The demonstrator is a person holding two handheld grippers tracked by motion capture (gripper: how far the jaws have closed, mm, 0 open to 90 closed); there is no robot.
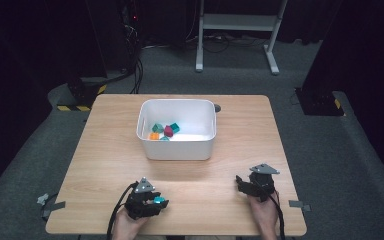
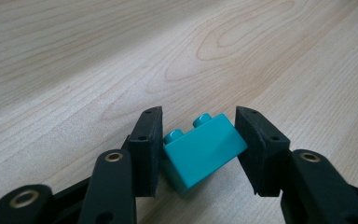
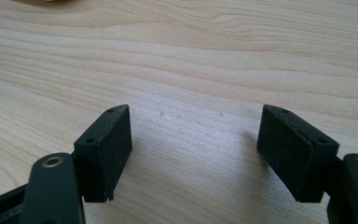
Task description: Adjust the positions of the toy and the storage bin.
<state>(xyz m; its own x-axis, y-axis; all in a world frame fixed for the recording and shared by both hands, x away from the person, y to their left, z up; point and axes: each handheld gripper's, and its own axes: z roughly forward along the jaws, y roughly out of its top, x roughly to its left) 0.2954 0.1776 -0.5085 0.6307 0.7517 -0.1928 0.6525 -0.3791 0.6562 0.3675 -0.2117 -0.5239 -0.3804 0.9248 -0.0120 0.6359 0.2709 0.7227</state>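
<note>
A teal two-stud brick [image 2: 203, 149] sits tilted between the black jaws of my left gripper [image 2: 198, 115], and both pads touch its sides. From above, that left gripper [image 1: 161, 202] lies low at the table's front left, with the teal brick [image 1: 158, 200] at its tip. My right gripper [image 1: 240, 181] rests at the front right, jaws wide apart. Seen from its own camera, the right gripper [image 3: 196, 112] has only bare wood between its pads.
A white bin [image 1: 177, 150] stands at the middle of the wooden table [image 1: 105, 150], holding several bricks, among them a red one [image 1: 168, 131], an orange one [image 1: 154, 136] and a teal one [image 1: 157, 127]. Cables trail off the front edge.
</note>
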